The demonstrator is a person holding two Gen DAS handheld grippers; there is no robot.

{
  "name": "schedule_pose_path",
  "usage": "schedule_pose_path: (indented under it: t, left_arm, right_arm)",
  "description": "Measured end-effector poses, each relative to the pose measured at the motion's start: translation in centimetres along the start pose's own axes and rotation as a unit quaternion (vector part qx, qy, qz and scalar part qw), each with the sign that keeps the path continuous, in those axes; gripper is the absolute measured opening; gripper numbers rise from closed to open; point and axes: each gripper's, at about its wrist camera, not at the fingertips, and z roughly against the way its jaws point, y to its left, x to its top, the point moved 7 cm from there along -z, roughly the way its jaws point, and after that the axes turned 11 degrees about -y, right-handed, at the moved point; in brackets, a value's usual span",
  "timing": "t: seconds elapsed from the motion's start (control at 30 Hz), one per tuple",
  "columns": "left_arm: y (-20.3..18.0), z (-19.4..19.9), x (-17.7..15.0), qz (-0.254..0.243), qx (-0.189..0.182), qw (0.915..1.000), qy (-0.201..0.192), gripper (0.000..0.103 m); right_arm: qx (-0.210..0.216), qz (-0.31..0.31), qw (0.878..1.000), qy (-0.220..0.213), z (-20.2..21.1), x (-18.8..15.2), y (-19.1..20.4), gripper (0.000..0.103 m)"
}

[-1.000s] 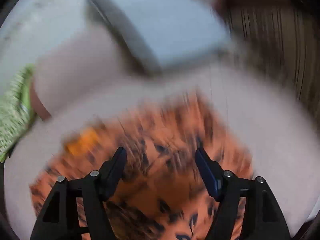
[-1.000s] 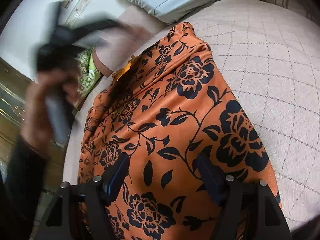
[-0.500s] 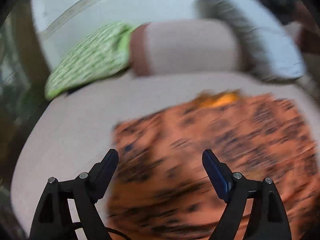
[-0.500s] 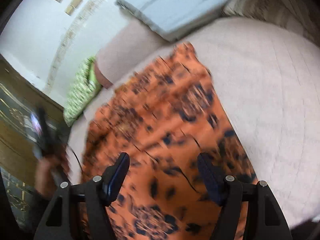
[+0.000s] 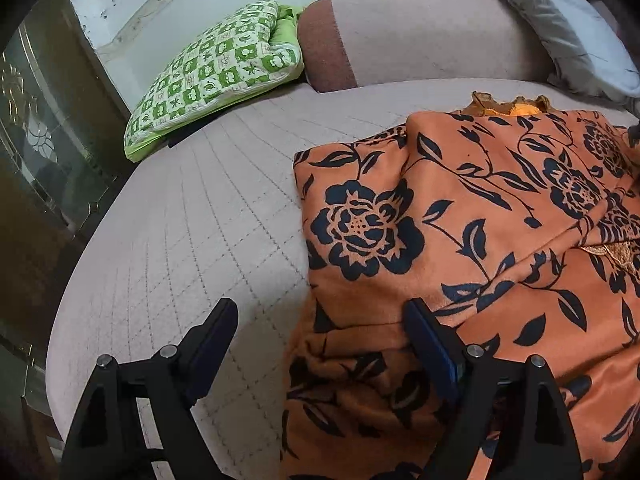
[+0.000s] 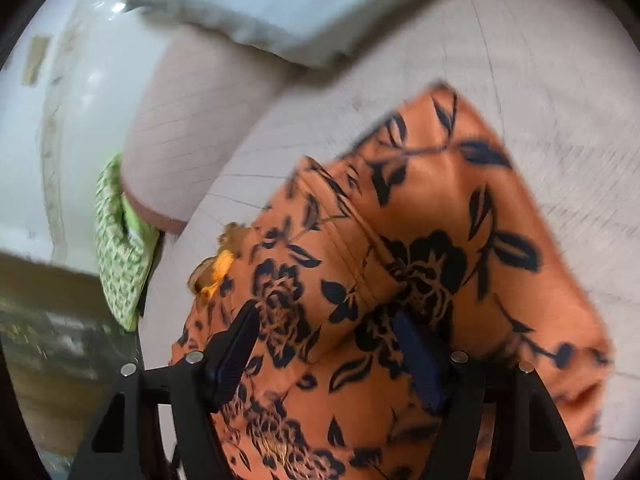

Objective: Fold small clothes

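Note:
An orange garment with black flowers (image 5: 460, 240) lies folded on the quilted bed; it also shows in the right wrist view (image 6: 400, 260), blurred. My left gripper (image 5: 320, 336) is open, low over the garment's near left edge, with its right finger over the cloth and its left finger over the bedspread. My right gripper (image 6: 328, 344) is open just above the middle of the garment, where the cloth is bunched in a raised fold between the fingers. Whether the pads touch the cloth I cannot tell.
A green checked pillow (image 5: 212, 68) lies at the head of the bed, left. A pink bolster (image 5: 420, 36) and a pale blue pillow (image 5: 576, 28) lie behind the garment. The bedspread (image 5: 180, 232) ends at a dark drop on the left.
My left gripper has swung left and come down to the garment's left edge. My right gripper has moved forward and lower over the garment. The garment now looks folded narrower.

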Motion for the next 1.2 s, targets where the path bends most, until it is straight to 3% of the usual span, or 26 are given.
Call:
schedule_pose_path:
  t: [0.03,0.07,0.1,0.13,0.23,0.33,0.37,0.43,0.47,0.5,0.53,0.57,0.63,0.67,0.7,0.73,0.77,0.83,0.9,0.93,1.0,1.03,1.1,1.13,1.17,1.2]
  left_arm:
    - [0.1,-0.1,-0.1,0.006,-0.005,1.0000,0.001,0.078]
    - [0.1,-0.3,-0.1,0.015,-0.016,0.9998,0.004,0.072]
    - [0.0,-0.4,-0.1,0.021,-0.023,0.9995,0.006,0.061]
    - [0.0,-0.5,-0.1,0.026,-0.027,0.9993,0.007,0.046]
    - [0.6,-0.9,-0.1,0.041,-0.023,0.9988,0.011,0.028]
    - [2.7,-0.4,0.3,0.073,0.019,0.9971,-0.008,0.011]
    - [3.5,-0.2,0.3,0.083,0.036,0.9958,-0.013,0.011]
    - [4.2,-0.9,-0.3,0.102,0.039,0.9941,0.005,0.011]
    - [3.9,-1.8,-1.0,0.099,0.031,0.9941,0.031,0.011]
    - [3.7,-2.5,-1.5,0.099,0.029,0.9935,0.048,0.010]
    - [3.7,-2.4,-1.3,0.097,0.034,0.9938,0.043,0.010]
    - [3.8,-1.9,-0.9,0.097,0.036,0.9942,0.030,0.011]
    - [4.0,-0.3,0.2,0.107,0.039,0.9935,-0.013,0.011]
    - [4.0,0.7,1.0,0.105,0.040,0.9926,-0.045,0.013]
    - [3.6,1.7,1.8,0.097,0.033,0.9921,-0.073,0.022]
    - [3.0,2.2,2.4,0.088,0.022,0.9918,-0.090,0.036]
    - [2.3,2.4,2.9,0.081,0.009,0.9916,-0.100,0.042]
    - [0.8,1.7,2.9,0.068,-0.014,0.9936,-0.089,0.049]
    - [-0.9,-0.9,1.4,0.028,-0.021,0.9992,-0.022,0.051]
    - [-1.6,-2.3,0.4,0.015,-0.025,0.9994,0.018,0.052]
    - [-0.9,-2.4,0.6,0.048,-0.036,0.9981,0.015,0.053]
    - [-0.3,-2.3,0.8,0.065,-0.042,0.9969,0.015,0.053]
    - [1.2,-2.0,1.0,0.097,-0.029,0.9948,0.009,0.052]
    - [2.2,-1.5,1.5,0.121,-0.032,0.9921,-0.005,0.052]
    - [3.2,-0.8,2.1,0.147,-0.033,0.9882,-0.027,0.052]
    - [4.0,-0.1,2.5,0.162,-0.027,0.9854,-0.046,0.053]
  right_arm:
    - [-0.007,0.014,1.000,-0.007,-0.3,0.2,0.3,0.070]
    - [-0.024,0.030,0.999,-0.013,-0.6,0.4,0.4,0.053]
    - [-0.037,0.037,0.999,-0.009,-1.1,0.6,0.5,0.020]
    - [-0.049,0.046,0.998,-0.006,-1.4,0.6,0.5,0.011]
    - [-0.052,0.104,0.992,-0.039,0.5,0.8,2.8,0.006]
    - [-0.020,0.155,0.982,-0.107,5.7,0.9,6.1,0.006]
    - [-0.020,0.167,0.976,-0.135,7.8,0.7,6.5,0.006]
    - [-0.041,0.167,0.974,-0.149,9.3,-0.3,4.9,0.006]
    - [-0.071,0.169,0.974,-0.130,8.4,-1.4,2.9,0.010]
    - [-0.095,0.168,0.978,-0.083,6.3,-2.8,0.7,0.012]
    - [-0.107,0.153,0.982,-0.022,4.2,-4.3,-1.5,0.012]
    - [-0.096,0.139,0.986,-0.012,3.8,-4.8,-2.6,0.013]
    - [-0.079,0.141,0.985,-0.062,6.3,-4.0,-2.1,0.019]
    - [-0.082,0.145,0.983,-0.074,7.4,-3.7,-1.9,0.031]
    - [-0.084,0.154,0.981,-0.086,8.4,-3.4,-1.4,0.055]
    - [-0.086,0.166,0.978,-0.098,9.3,-3.2,-0.9,0.066]
    - [-0.088,0.191,0.970,-0.122,10.7,-2.9,0.2,0.068]
    - [-0.082,0.221,0.960,-0.148,12.5,-2.3,2.0,0.068]
    - [-0.034,0.243,0.956,-0.159,13.1,-2.3,5.0,0.069]
    - [0.000,0.253,0.957,-0.141,12.4,-2.6,6.3,0.071]
    - [0.047,0.248,0.963,-0.090,10.2,-3.2,7.5,0.073]
    - [0.050,0.239,0.968,-0.065,8.5,-3.3,7.1,0.073]
    - [-0.038,0.211,0.977,-0.018,3.9,-2.8,2.7,0.073]
    - [-0.070,0.177,0.982,-0.003,2.5,-2.6,0.2,0.067]
    - [-0.055,0.137,0.988,-0.034,3.6,-1.9,-0.4,0.060]
    - [-0.054,0.135,0.988,-0.053,4.8,-1.5,0.3,0.060]
